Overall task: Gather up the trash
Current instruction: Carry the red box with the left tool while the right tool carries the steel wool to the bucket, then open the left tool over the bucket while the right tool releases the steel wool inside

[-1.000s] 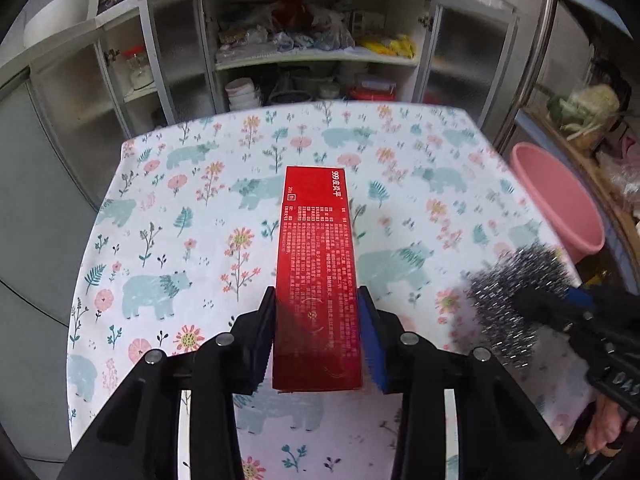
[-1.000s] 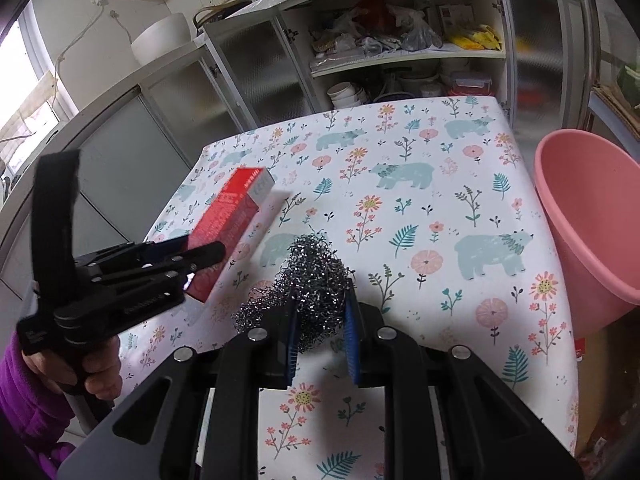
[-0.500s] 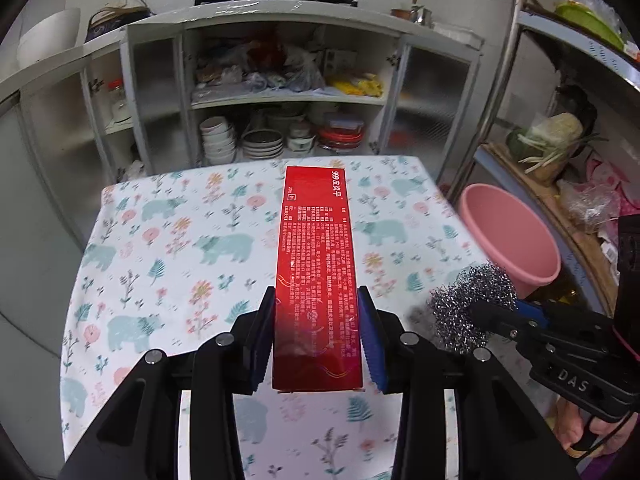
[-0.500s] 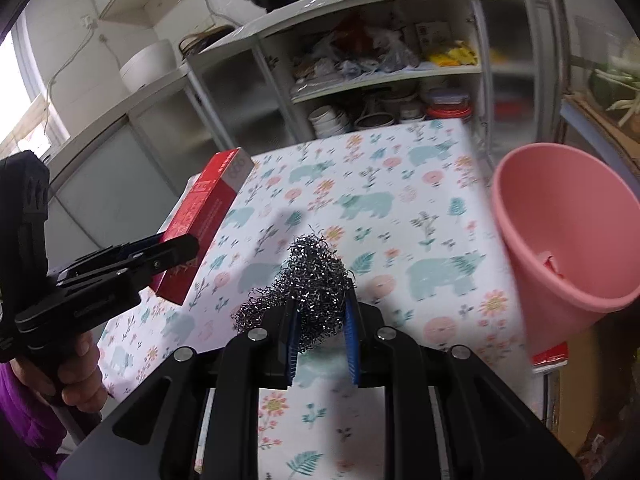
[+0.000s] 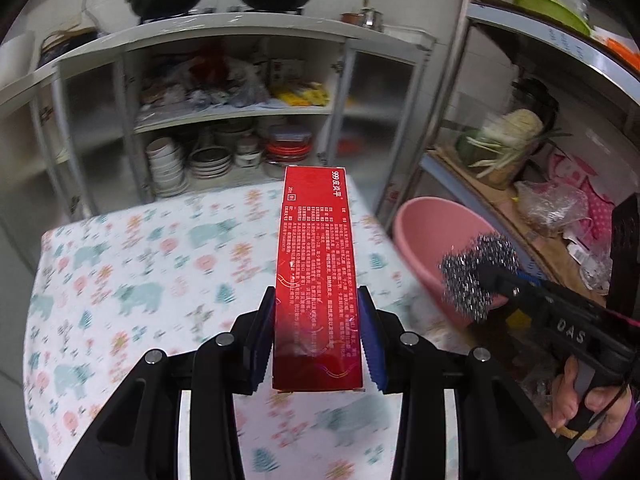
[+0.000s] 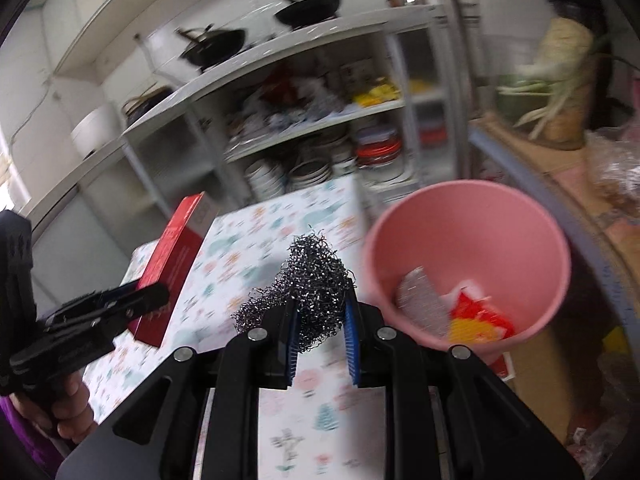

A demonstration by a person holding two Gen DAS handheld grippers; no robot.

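From the left wrist view, the left gripper (image 5: 318, 334) clamps the near end of a long red cardboard box with white print (image 5: 316, 264), its blue pads pressed against both long sides while most of the box juts out far beyond them over the floral bear-print tablecloth (image 5: 132, 280). Held only at one end, the box could pivot or slide out if the hand swings sharply, landing on the cloth and not in the round pink plastic bin (image 5: 426, 236) at the right. From the right wrist view, the right gripper (image 6: 322, 336) is nearly closed on a tangled ball of steel-wool scourer (image 6: 316, 284), which bulges above the pads with a loose tuft hanging left. The bin sits just right of it, already holding a grey scrap and a red-and-yellow wrapper. The springy wire may, I think, snag on the pads at release, though blur hides how deeply it is seated.
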